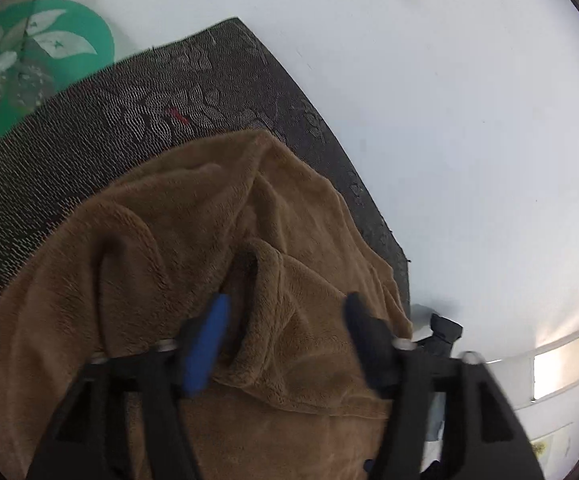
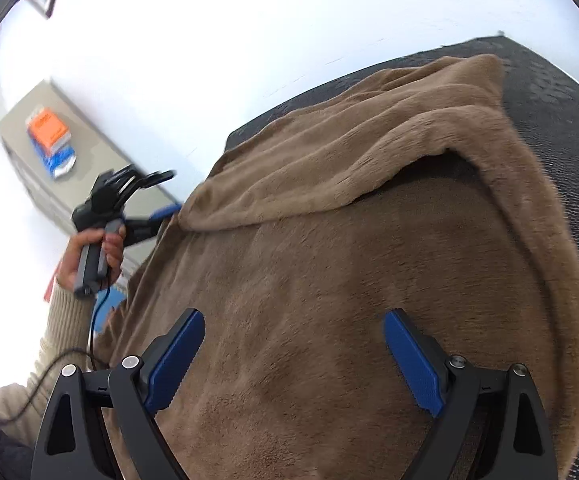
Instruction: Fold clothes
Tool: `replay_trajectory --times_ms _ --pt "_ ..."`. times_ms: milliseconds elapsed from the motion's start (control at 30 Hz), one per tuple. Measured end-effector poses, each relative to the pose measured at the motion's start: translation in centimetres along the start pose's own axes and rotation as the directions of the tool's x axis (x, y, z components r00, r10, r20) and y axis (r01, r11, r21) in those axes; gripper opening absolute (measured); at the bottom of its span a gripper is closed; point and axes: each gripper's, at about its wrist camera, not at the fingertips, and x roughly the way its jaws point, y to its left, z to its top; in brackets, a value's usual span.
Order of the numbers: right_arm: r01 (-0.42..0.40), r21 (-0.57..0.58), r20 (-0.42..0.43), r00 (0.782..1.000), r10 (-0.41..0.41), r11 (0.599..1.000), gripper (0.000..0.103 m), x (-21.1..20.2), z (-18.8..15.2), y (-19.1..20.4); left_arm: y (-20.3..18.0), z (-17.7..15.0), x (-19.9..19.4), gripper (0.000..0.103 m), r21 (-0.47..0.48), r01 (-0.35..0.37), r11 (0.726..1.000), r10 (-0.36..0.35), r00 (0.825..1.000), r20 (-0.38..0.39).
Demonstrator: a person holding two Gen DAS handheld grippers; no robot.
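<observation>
Two grippers work over one brown fleece garment (image 2: pixel 349 240) that lies spread on a dark patterned mat (image 1: pixel 89 140). The right gripper (image 2: pixel 293 360) has its jaws spread wide, its blue pads (image 2: pixel 413 364) well apart, with flat fleece showing between and beyond them; whether the pads touch the cloth cannot be told, and they hold nothing. Ahead of it a folded-over flap of the garment forms a rumpled band across the far side, near the mat's edge.

The left gripper (image 1: pixel 285 328) is also open, though blurred, with a rolled hem or cuff of the garment rising between its fingers. From the right wrist view, the left gripper (image 2: pixel 165 210) sits at the garment's left edge, gripped by the left hand (image 2: pixel 89 252) in a beige ribbed sleeve (image 2: pixel 61 332). Whether it has any cloth pinched cannot be told.

A green floral mat (image 1: pixel 29 60) lies beyond the dark one, and an orange-and-blue packet (image 2: pixel 49 140) rests on a grey shelf (image 2: pixel 69 128).
</observation>
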Motion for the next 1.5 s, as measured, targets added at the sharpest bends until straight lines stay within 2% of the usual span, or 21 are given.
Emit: replay_trajectory --times_ms 100,233,333,367,400,433,500,533,567,633,700,833,933,1033,1133,1200,1300,1400,1433,1467,1500 --pt "-0.006 0.046 0.037 0.999 0.004 0.999 0.094 -1.8 1.4 -0.9 -1.3 -0.2 -0.4 0.078 0.038 0.017 0.999 -0.018 1.000 0.011" --pt "-0.028 0.018 0.121 0.992 0.026 0.999 0.094 -3.2 4.6 -0.7 -4.0 -1.7 2.1 0.080 0.105 0.059 0.993 -0.052 0.996 -0.069" --pt "-0.059 0.030 0.034 0.998 0.058 0.998 0.094 -0.1 6.8 -1.0 -5.8 -3.3 5.4 0.080 0.129 0.068 0.989 -0.049 0.987 -0.151" --pt "-0.048 0.047 0.014 0.999 0.047 0.998 0.094 1.0 7.3 -1.3 -6.0 -3.9 6.4 0.080 0.130 0.066 0.989 -0.043 0.984 -0.175" --pt "0.008 0.047 0.023 1.000 -0.009 0.999 0.094 1.7 7.7 -1.7 -6.1 -4.4 7.4 0.080 0.130 0.063 0.989 -0.036 0.980 -0.198" --pt "0.114 0.045 0.061 0.991 -0.116 0.993 0.094 1.7 7.9 -2.4 -6.2 -5.0 8.4 0.080 0.131 0.060 0.990 -0.030 0.975 -0.221" --pt "0.281 0.101 0.145 0.945 -0.294 0.954 0.094 1.0 8.0 -4.3 -6.5 -6.0 10.3 0.080 0.132 0.054 0.990 -0.017 0.963 -0.267" --pt "0.257 0.180 0.167 0.943 -0.287 0.950 0.094 0.1 7.7 -6.0 -6.9 -6.0 10.7 0.080 0.139 0.050 0.989 -0.011 0.963 -0.271" --pt "0.174 0.260 0.172 0.960 -0.223 0.950 0.094 -0.5 7.4 -7.7 -7.4 -6.0 10.9 0.080 0.148 0.046 0.988 -0.004 0.963 -0.271" --pt "0.096 0.312 0.197 0.967 -0.163 0.945 0.093 -1.3 7.0 -8.7 -8.4 -5.8 11.5 0.081 0.166 0.037 0.985 0.009 0.962 -0.272" --pt "0.137 0.278 0.186 0.963 -0.193 0.951 0.093 -1.0 7.0 -7.9 -9.4 -5.7 12.0 0.081 0.184 0.029 0.983 0.023 0.962 -0.273" --pt "0.227 0.204 0.175 0.949 -0.264 0.952 0.094 -0.2 6.8 -6.3 -14.9 -5.5 14.3 0.081 0.272 0.073 0.959 0.010 0.956 -0.292" --pt "0.217 0.209 0.179 0.950 -0.256 0.954 0.094 -0.3 6.7 -6.4 -20.7 -6.5 17.8 0.083 0.356 0.160 0.921 -0.012 0.924 -0.382" --pt "0.203 0.215 0.183 0.952 -0.244 0.955 0.094 -0.4 6.7 -6.5 -26.5 -7.7 23.4 0.086 0.387 0.261 0.884 -0.025 0.855 -0.519" --pt "0.200 0.214 0.184 0.953 -0.241 0.956 0.094 -0.4 6.7 -6.7 -30.6 -10.2 27.2 0.087 0.472 0.289 0.833 0.048 0.812 -0.582" --pt "0.201 0.212 0.183 0.953 -0.241 0.956 0.094 -0.3 6.7 -6.8 -32.2 -11.9 29.5 0.087 0.526 0.303 0.795 0.118 0.773 -0.623" --pt "0.204 0.209 0.182 0.953 -0.243 0.956 0.094 -0.5 6.8 -6.8 -32.6 -13.4 31.9 0.087 0.586 0.257 0.768 0.229 0.744 -0.627" --pt "0.206 0.206 0.181 0.953 -0.244 0.957 0.094 -0.5 6.8 -6.7 -32.8 -15.0 34.3 0.087 0.633 0.242 0.736 0.317 0.703 -0.637" --pt "0.205 0.206 0.182 0.953 -0.243 0.957 0.094 -0.5 6.8 -6.7 -32.7 -15.4 34.8 0.087 0.650 0.236 0.722 0.340 0.697 -0.631" --pt "0.204 0.207 0.182 0.953 -0.242 0.957 0.094 -0.5 6.7 -6.7 -32.8 -15.6 35.0 0.082 0.673 0.226 0.705 0.359 0.704 -0.613" --pt "0.203 0.207 0.182 0.953 -0.241 0.957 0.094 -0.2 6.5 -6.7 -33.0 -15.8 35.2 0.070 0.695 0.215 0.686 0.378 0.711 -0.593"
